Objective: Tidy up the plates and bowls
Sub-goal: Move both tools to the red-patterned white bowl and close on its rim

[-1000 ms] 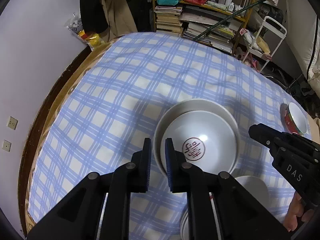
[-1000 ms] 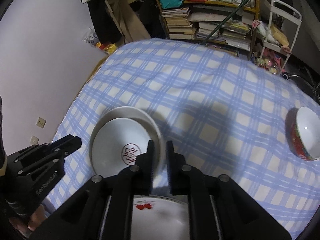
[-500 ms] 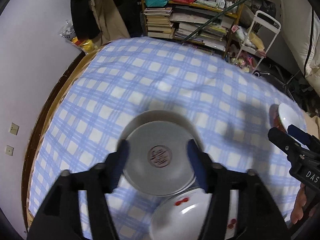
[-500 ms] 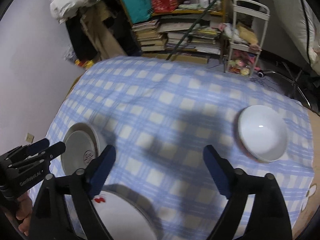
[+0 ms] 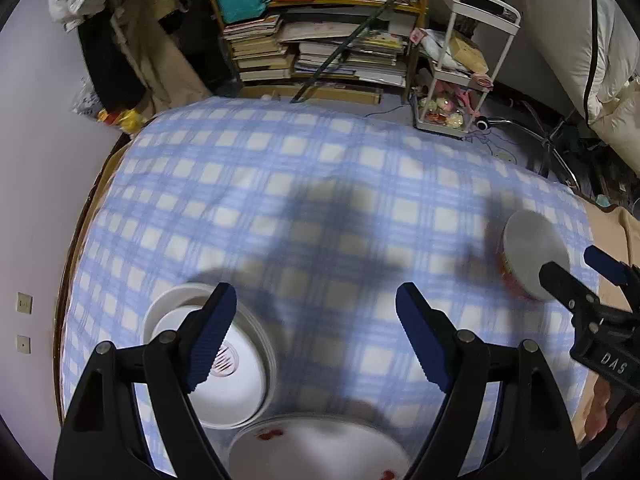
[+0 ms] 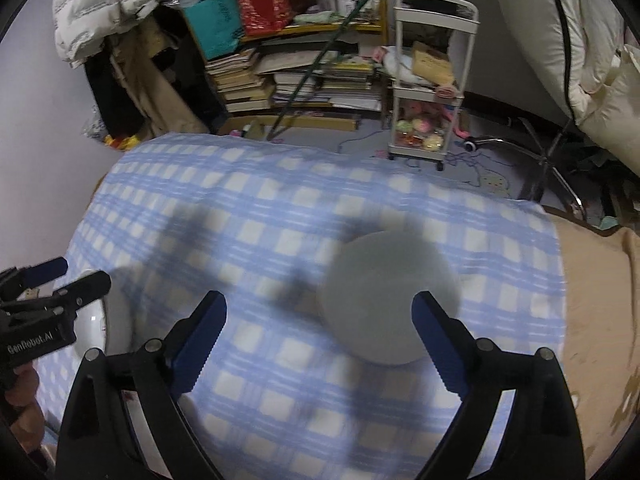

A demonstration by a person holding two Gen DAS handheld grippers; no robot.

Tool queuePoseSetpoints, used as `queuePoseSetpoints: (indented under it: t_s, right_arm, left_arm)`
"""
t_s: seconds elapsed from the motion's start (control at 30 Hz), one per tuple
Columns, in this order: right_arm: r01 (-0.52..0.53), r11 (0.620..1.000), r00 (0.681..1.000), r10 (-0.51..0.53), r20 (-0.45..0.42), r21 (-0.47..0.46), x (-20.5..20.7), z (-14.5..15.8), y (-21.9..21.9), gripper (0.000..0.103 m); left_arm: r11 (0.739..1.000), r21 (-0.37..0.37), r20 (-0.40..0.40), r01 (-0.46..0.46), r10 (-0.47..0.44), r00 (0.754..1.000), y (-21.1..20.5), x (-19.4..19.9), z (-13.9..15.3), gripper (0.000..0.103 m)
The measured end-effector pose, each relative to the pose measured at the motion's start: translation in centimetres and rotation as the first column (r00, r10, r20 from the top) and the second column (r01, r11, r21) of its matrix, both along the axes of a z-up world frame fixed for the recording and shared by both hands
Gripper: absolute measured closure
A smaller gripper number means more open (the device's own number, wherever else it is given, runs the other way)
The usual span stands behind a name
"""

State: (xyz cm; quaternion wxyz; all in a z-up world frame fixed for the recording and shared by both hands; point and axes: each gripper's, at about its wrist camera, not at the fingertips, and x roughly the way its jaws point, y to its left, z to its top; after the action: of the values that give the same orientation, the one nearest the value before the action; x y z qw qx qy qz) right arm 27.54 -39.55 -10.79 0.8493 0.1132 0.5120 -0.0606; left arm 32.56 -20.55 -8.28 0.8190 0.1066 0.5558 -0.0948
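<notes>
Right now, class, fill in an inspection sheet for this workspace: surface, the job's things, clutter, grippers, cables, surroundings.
Surface: table under a blue checked cloth; bare tan edge on the right.
Job's things: stacked white plates near left; a plate with red marks nearest; a bowl apart on the right.
Clutter: nothing seen on the cloth.
Grippers: left gripper and right gripper both opening, nothing between the jaws; the bowl lies just beyond the right one.
Cables: a cord on the floor by the cart.
Surroundings: bookshelf, white cart, hanging clothes, bedding.
</notes>
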Motion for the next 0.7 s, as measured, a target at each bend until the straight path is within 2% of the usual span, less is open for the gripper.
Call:
queuePoseSetpoints:
  t_s: [0.17, 0.27, 0.33, 0.4, 0.57, 0.7]
  right_arm:
    - [0.036, 0.998, 0.999, -0.036, 0.009, -0.05, 0.1, -0.4, -2.6, 0.005]
    - [0.049, 0.998, 0.999, -0.049, -0.011, -0.046, 0.2, -1.2, -4.1, 0.005]
    - [0.057, 0.997, 0.998, -0.059, -0.035, -0.041, 0.3, -1.9, -5.2, 0.005]
    - [0.075, 0.997, 0.996, -0.076, -0.053, -0.027, 0.3, -2.5, -6.4, 0.005]
    - [0.103, 0.995, 0.991, -0.104, -0.08, -0.018, -0.3, -3.8, -7.8, 0.005]
    - [0.109, 0.994, 0.989, -0.109, -0.098, -0.01, -0.4, -4.8, -8.3, 0.005]
  left_arm:
    - [1.0, -0.021, -0.019, 0.023, -0.024, 1.0, -3.2, 1.0, -0.6, 0.022]
    - [0.993, -0.108, -0.033, 0.053, -0.057, 0.998, -4.7, 1.4, -1.4, 0.022]
    - [0.985, -0.166, -0.077, 0.055, -0.068, 0.995, -5.5, 1.8, -2.5, 0.022]
    - [0.98, -0.189, -0.1, 0.056, -0.076, 0.992, -6.1, 1.9, -3.4, 0.022]
    - [0.982, -0.185, -0.133, 0.041, -0.067, 0.989, -7.8, 2.2, -5.4, 0.022]
    - [0.975, -0.216, -0.161, 0.045, -0.081, 0.984, -9.2, 2.3, -6.3, 0.022]
